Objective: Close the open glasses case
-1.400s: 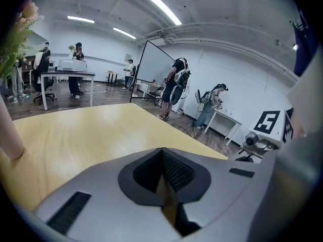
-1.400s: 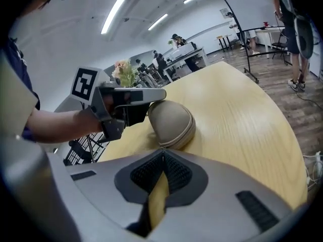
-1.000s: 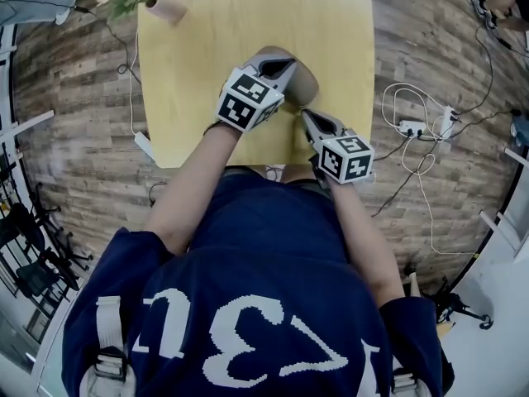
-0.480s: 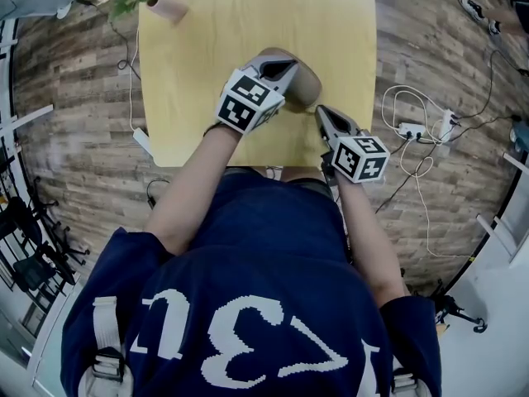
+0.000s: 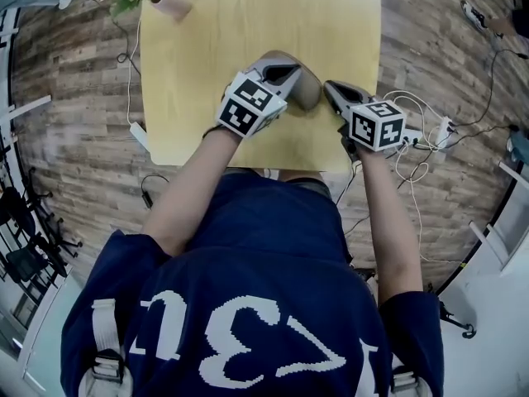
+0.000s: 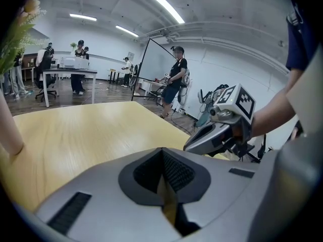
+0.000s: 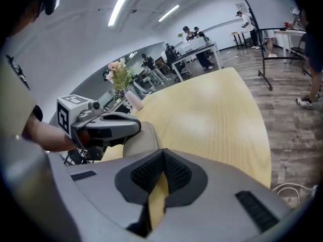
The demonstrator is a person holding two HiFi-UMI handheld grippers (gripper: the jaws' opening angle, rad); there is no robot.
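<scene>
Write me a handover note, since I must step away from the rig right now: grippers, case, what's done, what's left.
Left gripper: fingers shut, nothing between them, lying across the top of the glasses case.
Right gripper: fingers shut, empty, beside the case's right end; contact unclear.
Case: near the table's front edge, lid down.
Done: it looks closed, though the left gripper hides part of the seam.
Left: check the seam, then lift both grippers clear.
</scene>
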